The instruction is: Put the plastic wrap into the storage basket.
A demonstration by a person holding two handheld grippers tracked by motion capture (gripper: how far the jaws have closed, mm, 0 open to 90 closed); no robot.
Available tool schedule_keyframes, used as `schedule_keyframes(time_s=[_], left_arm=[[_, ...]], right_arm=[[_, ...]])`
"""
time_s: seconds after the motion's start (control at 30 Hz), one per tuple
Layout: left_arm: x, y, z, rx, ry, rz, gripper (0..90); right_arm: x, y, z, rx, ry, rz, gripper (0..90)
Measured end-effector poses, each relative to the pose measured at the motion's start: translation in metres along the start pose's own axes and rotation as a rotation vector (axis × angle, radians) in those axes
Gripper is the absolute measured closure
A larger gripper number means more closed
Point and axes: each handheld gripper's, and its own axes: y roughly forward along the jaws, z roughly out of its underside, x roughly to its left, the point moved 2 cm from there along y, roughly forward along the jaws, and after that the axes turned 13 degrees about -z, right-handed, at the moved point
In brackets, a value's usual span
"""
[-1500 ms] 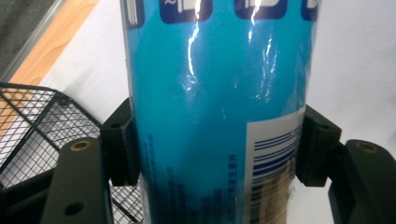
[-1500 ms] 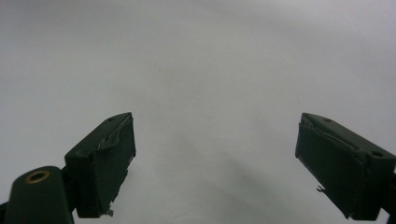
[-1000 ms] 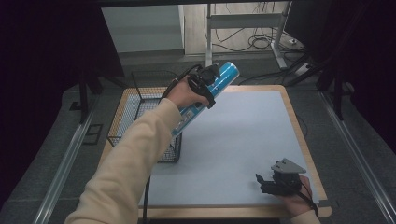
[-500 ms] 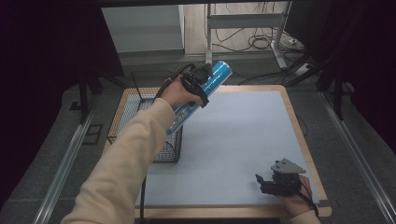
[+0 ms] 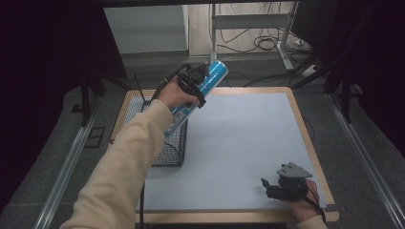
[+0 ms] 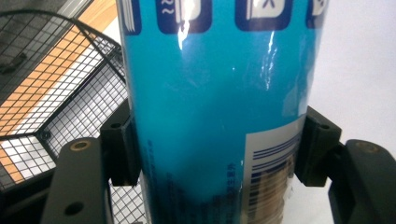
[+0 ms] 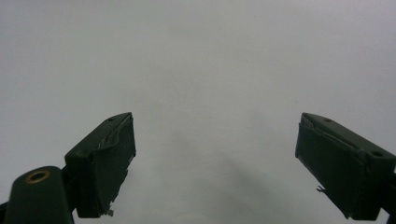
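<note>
left tongs (image 5: 197, 83) clamp blue can (image 5: 205, 88) above wire basket (image 5: 173, 143); right tongs (image 5: 277, 187) gape empty on worktop (image 5: 239, 138); next, likely lower can into basket.

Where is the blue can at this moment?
In the high view, the blue can is at upper left, clamped in the left tongs, tilted above the wire basket.

Right gripper (image 7: 215, 154) over pale grey mat (image 7: 201, 60). Two black jaws rise from bottom corners, spread wide apart, nothing between them. Left jaw's pad worn, frayed at lower edge. Faint soft shadow on mat between jaws. Mat surface plain, unmarked.
</note>
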Motion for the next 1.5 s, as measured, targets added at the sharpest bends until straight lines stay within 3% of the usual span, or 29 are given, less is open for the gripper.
schedule_keyframes(time_s=[0.83,1.1,1.27,1.5], left_arm=[[0.038,0.029,0.038,0.066,-0.089,-0.021,31.6],[0.047,0.043,0.049,0.088,-0.128,-0.035,31.6],[0.051,0.054,0.053,0.104,-0.126,-0.056,31.6],[0.055,0.076,0.056,0.125,-0.139,-0.055,31.6]], right_arm=[[0.000,0.001,0.001,0.009,0.001,-0.001,12.3],[0.001,0.002,0.001,0.011,-0.001,-0.002,12.3],[0.002,0.001,0.001,0.006,0.002,-0.001,12.3],[0.001,0.002,0.001,0.008,-0.002,0.001,12.3]])
